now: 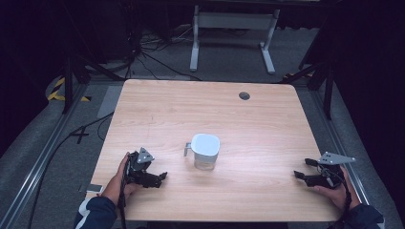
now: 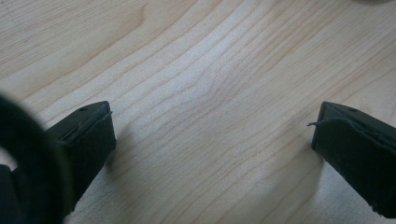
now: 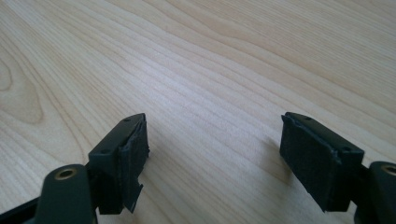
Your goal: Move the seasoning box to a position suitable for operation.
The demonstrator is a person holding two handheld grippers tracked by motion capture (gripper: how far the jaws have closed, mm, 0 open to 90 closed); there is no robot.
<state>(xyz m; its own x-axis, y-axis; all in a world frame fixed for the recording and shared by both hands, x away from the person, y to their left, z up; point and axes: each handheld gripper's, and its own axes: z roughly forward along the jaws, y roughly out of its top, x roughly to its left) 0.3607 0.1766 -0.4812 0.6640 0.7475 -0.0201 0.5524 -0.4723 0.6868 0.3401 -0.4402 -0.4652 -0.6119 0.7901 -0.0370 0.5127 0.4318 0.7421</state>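
A white cup (image 1: pixel 206 151) with a small handle on its left side stands upright near the middle of the light wooden table (image 1: pixel 248 124). My left gripper (image 1: pixel 159 178) rests low over the table's front left, pointing right toward the cup and well apart from it. Its jaws stand wide open in the left gripper view, with bare wood between them (image 2: pixel 212 123). My right gripper (image 1: pixel 302 168) sits at the front right near the table's edge, pointing left. It is open too, with nothing between its pads (image 3: pixel 215 130).
A round grey cable hole (image 1: pixel 244 95) sits near the table's far edge. Behind the table stands a white metal frame (image 1: pixel 234 28), with cables (image 1: pixel 143 52) on the grey floor. A rail (image 1: pixel 43 157) runs along the floor at the left.
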